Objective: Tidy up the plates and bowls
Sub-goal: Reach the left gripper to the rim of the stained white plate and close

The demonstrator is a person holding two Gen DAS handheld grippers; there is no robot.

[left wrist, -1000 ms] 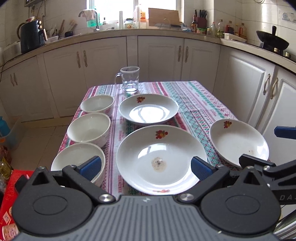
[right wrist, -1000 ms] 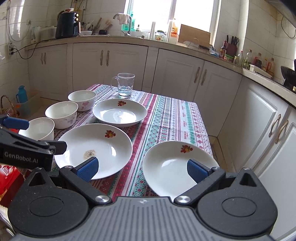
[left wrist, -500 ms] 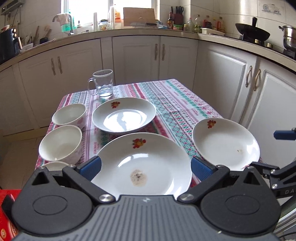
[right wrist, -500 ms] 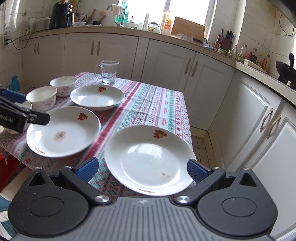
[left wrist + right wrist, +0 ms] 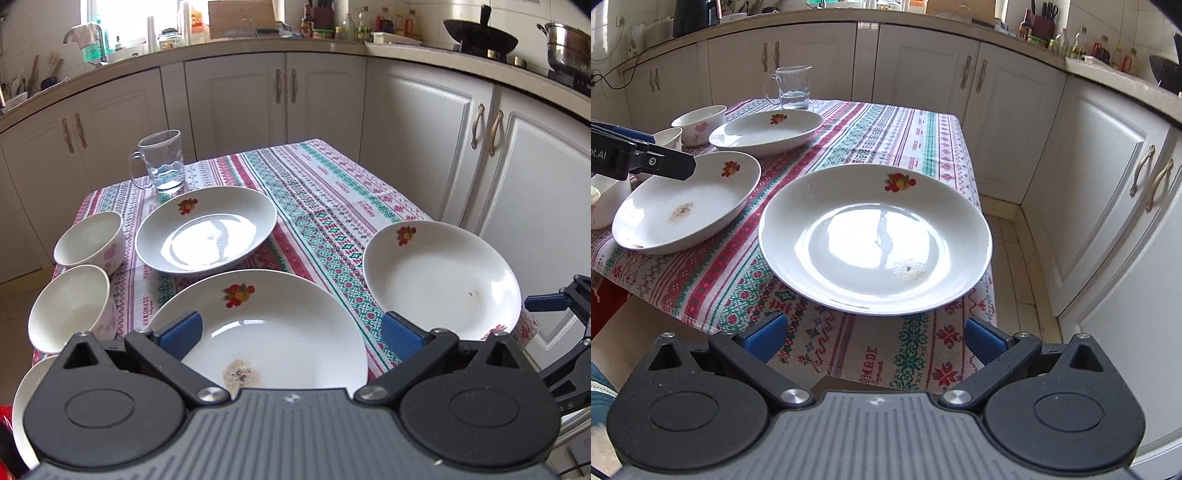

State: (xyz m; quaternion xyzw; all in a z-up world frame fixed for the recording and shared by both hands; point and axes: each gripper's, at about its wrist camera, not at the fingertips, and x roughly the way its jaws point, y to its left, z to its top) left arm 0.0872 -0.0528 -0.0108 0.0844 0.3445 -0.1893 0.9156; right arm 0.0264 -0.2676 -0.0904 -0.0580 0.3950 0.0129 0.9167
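Plates (image 5: 875, 240) bear fruit decals; tablecloth (image 5: 908, 354) hem reads "MADE". Left gripper (image 5: 291, 336) and right gripper (image 5: 875, 338) jaws both spread, holding nothing.

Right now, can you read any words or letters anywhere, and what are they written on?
"HANDMADE" on the tablecloth, printed sideways beside the near plate.
"MADE" on the tablecloth's hanging front edge; the start is hidden in the fold.
"ot.AI" on the left gripper, cut off by the picture's edge.
Counter bottle labels: too small to read.
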